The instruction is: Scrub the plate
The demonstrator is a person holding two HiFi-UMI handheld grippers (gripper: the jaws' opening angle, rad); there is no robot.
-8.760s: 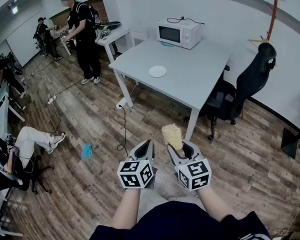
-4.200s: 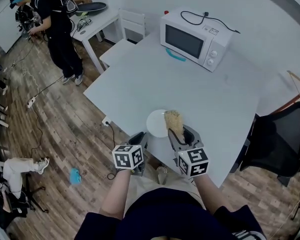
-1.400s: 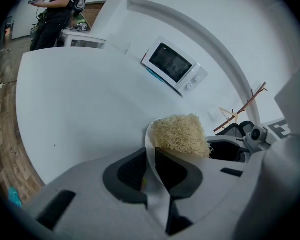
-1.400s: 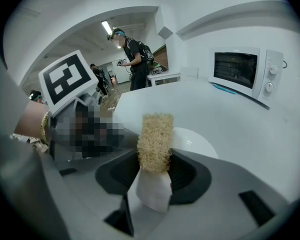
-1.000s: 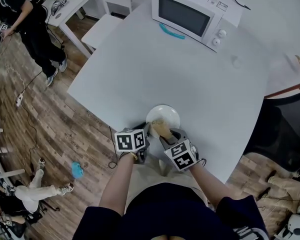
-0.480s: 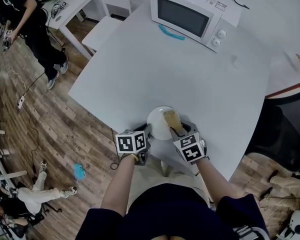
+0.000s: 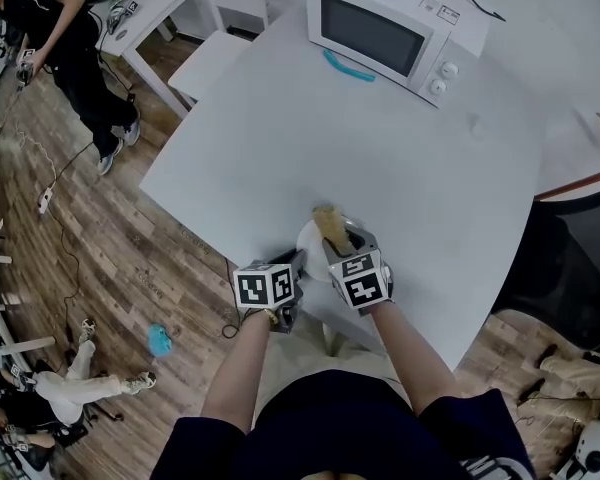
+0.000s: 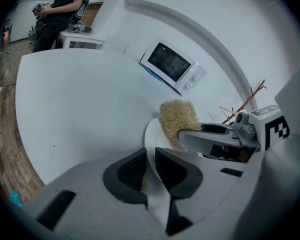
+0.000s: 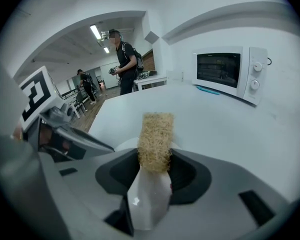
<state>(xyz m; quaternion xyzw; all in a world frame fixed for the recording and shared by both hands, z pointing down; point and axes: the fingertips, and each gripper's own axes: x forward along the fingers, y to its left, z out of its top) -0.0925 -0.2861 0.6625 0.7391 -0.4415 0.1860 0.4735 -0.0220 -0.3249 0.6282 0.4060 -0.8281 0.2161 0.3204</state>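
The white table (image 7: 410, 168) is wide and bare in the middle, so there is lots of room to move past the plate (image 7: 308, 250). The microwave (image 7: 385, 33) stands at the far side, well apart from the plate, and a blue thing (image 7: 348, 66) lies right by its front. At the near edge it is tight. The left gripper (image 7: 297, 260) and the right gripper (image 7: 344, 238) sit side by side there, and the scrubber (image 7: 327, 220) sticks out over the plate. A black chair (image 7: 565, 258) blocks the table's right side.

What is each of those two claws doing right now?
Left gripper: closed on the rim of the plate.
Right gripper: closed on a scrubbing sponge.
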